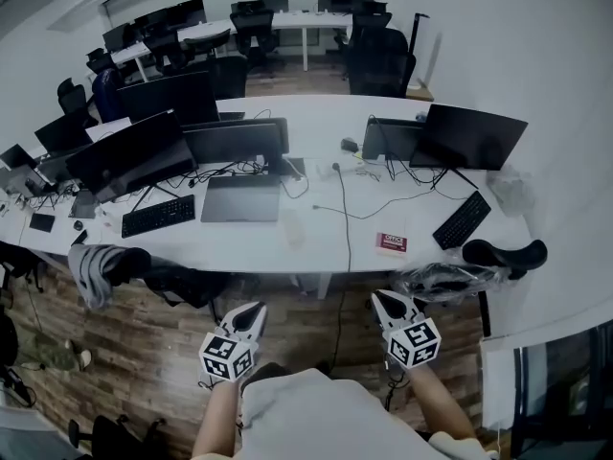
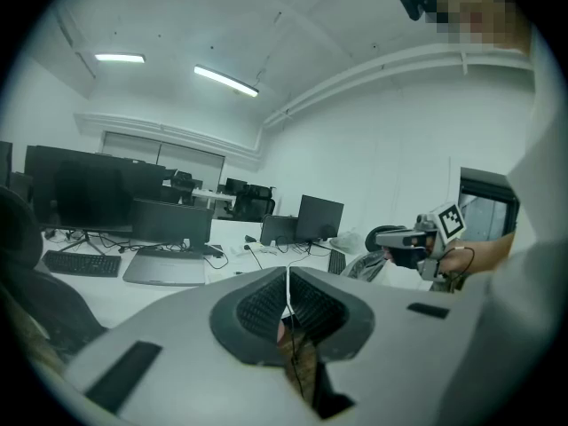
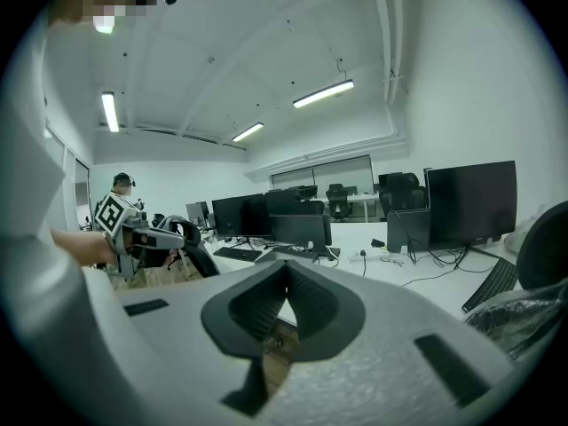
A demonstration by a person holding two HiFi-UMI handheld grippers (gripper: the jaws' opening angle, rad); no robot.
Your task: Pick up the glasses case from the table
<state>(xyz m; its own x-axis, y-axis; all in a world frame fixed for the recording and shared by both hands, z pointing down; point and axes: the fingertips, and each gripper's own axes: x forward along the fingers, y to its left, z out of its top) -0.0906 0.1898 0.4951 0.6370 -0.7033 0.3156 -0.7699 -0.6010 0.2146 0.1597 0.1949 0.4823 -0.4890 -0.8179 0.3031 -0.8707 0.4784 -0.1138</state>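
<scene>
Both fingers of our left gripper are clenched tip to tip with nothing between them. In the head view it hangs at 7 o'clock over the wooden floor, short of the white table

Going across the table from 9 o'clock, we see a black keyboard and a grey laptop below a row of dark monitors. Next comes a black cable running down to the front edge

Just right of that cable, near the front edge, lies the glasses case. It is small, flat and dark red, and nothing touches it. We place it at about 1 o'clock from our left gripper and 12 o'clock from our right gripper

Towards 3 o'clock are a second keyboard and a black chair

Our right gripper, at 5 o'clock in the head view, is likewise clenched and empty, its pads meeting at the tips, well apart from the case
</scene>
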